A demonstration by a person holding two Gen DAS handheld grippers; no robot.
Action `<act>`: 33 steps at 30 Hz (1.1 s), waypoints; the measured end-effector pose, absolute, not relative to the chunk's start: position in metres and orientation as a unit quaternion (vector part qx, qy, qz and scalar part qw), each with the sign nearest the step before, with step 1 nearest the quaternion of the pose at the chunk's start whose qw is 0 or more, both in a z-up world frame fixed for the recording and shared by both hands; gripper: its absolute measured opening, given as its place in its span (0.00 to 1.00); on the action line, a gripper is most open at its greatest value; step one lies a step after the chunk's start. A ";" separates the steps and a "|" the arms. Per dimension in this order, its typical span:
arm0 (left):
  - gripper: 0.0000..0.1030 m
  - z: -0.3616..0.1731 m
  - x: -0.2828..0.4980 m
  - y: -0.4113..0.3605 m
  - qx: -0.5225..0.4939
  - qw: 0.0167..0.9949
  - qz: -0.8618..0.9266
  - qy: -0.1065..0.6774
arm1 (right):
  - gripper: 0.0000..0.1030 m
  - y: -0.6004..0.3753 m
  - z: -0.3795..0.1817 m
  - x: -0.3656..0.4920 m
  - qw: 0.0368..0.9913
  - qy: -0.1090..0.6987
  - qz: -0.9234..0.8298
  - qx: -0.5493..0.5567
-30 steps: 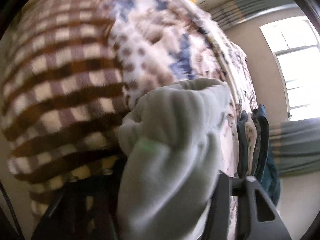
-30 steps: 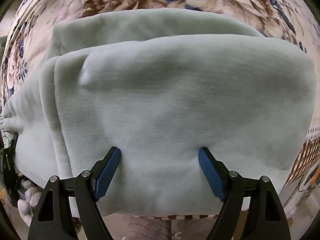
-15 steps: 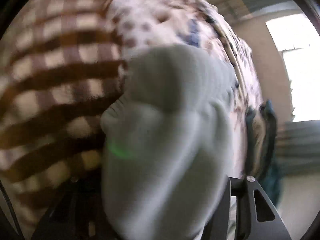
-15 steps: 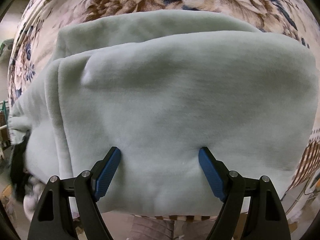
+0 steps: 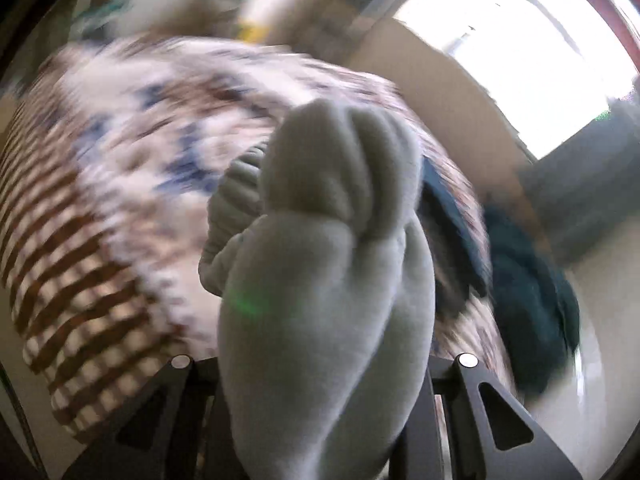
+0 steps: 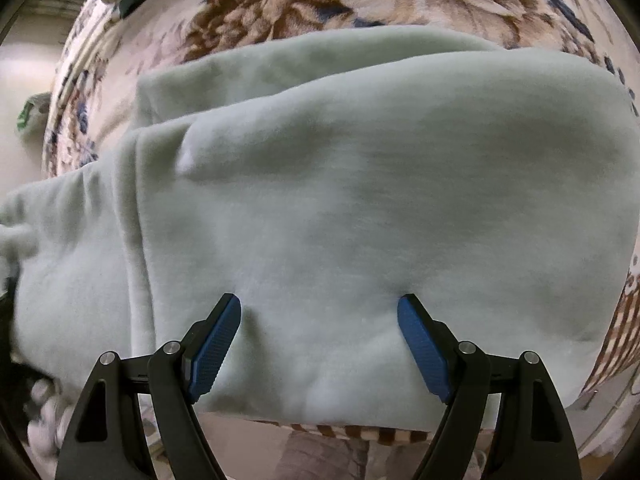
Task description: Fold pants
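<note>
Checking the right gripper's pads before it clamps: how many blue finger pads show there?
2: one blue pad left, one right, both pressed into the pale green pants.

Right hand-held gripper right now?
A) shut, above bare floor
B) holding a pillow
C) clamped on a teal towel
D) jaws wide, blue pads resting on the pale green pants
D: the right hand-held gripper has its two blue pads spread far apart on top of the folded pale green pants, pinching no fabric between them.

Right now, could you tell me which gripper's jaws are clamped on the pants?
The left gripper: pale green pants bunch between its jaws, while the right gripper stands wide open.
</note>
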State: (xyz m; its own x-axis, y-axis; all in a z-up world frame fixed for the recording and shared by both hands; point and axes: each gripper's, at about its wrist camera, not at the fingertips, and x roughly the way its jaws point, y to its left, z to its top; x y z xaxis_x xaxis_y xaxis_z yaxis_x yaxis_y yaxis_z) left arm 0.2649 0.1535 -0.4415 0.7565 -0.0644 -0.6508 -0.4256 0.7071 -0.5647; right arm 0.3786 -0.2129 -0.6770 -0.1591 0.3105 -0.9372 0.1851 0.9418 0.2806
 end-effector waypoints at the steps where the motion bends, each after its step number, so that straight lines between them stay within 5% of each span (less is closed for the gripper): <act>1: 0.20 -0.431 0.266 0.137 -0.348 0.870 0.087 0.339 | 0.81 -0.217 -0.674 0.379 0.630 0.756 0.052 0.168; 6: 0.19 -0.407 0.281 0.008 -0.216 0.883 -0.024 0.415 | 0.81 -0.264 -0.636 0.379 0.668 0.727 0.038 0.155; 11: 0.19 -0.450 0.289 -0.098 -0.178 0.829 -0.078 0.524 | 0.81 -0.322 -0.607 0.365 0.692 0.715 -0.014 0.097; 19: 0.20 -0.500 0.299 -0.176 -0.081 0.802 -0.080 0.587 | 0.81 -0.419 -0.618 0.314 0.679 0.717 -0.093 0.128; 24: 0.47 -0.474 0.296 -0.184 -0.050 0.800 -0.080 0.593 | 0.81 -0.461 -0.607 0.300 0.686 0.697 -0.093 0.187; 25: 0.57 -0.471 0.292 -0.184 -0.052 0.801 -0.082 0.590 | 0.81 -0.469 -0.603 0.299 0.691 0.689 -0.087 0.199; 26: 0.81 -0.466 0.292 -0.185 -0.055 0.803 -0.084 0.588 | 0.81 -0.475 -0.599 0.297 0.694 0.685 -0.083 0.206; 28: 0.99 -0.454 0.281 -0.184 -0.069 0.802 -0.103 0.584 | 0.81 -0.489 -0.587 0.297 0.700 0.677 -0.074 0.215; 33: 1.00 -0.440 0.255 -0.184 -0.071 0.790 -0.121 0.597 | 0.83 -0.503 -0.566 0.306 0.702 0.667 -0.041 0.247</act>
